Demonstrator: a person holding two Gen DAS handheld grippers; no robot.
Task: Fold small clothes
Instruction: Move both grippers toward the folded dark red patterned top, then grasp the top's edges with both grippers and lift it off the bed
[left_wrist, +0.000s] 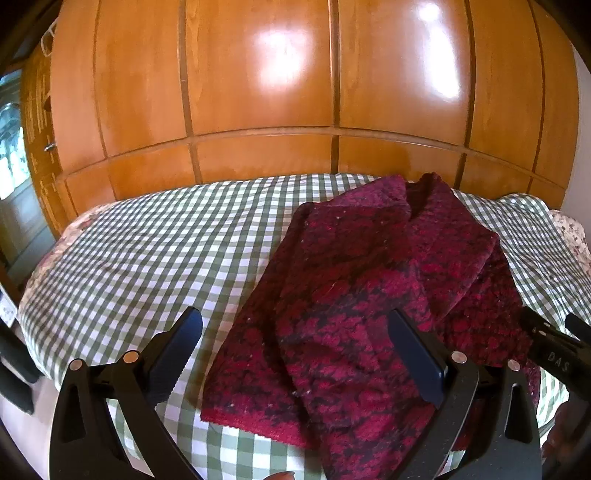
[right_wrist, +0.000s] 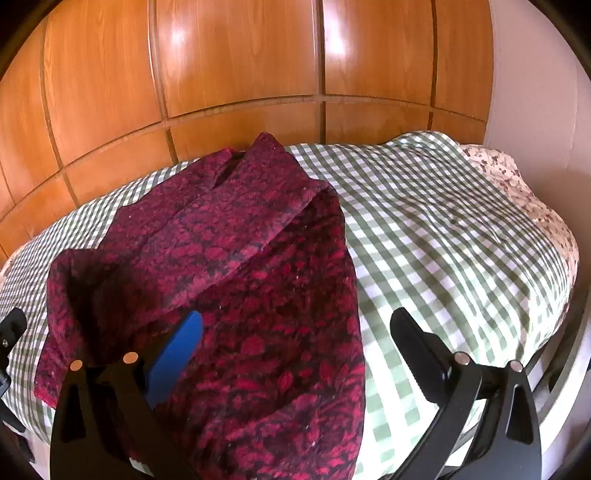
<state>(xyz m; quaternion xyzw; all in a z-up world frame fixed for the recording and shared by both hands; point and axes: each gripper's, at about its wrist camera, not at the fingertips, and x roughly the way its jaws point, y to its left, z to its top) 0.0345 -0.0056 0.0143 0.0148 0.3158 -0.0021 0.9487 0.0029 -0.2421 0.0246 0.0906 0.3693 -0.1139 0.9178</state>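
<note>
Garment (left_wrist: 369, 295), red patterned knit, lay partly folded at centre frame on checked bed (left_wrist: 147, 258). Left tool (left_wrist: 295, 350) and right tool (right_wrist: 295, 350) both spread wide, holding nothing. Risk: pinching one layer only would drag the fold askew.

Dark red and crimson patterned knit garment (left_wrist: 373, 291), thick and fuzzy with a leafy motif. Partly folded, one long panel laid diagonally over the rest, collar end toward the far side. Spread flat on the green-and-white checked bed cover (left_wrist: 147, 258), near edge slightly rumpled.
</note>
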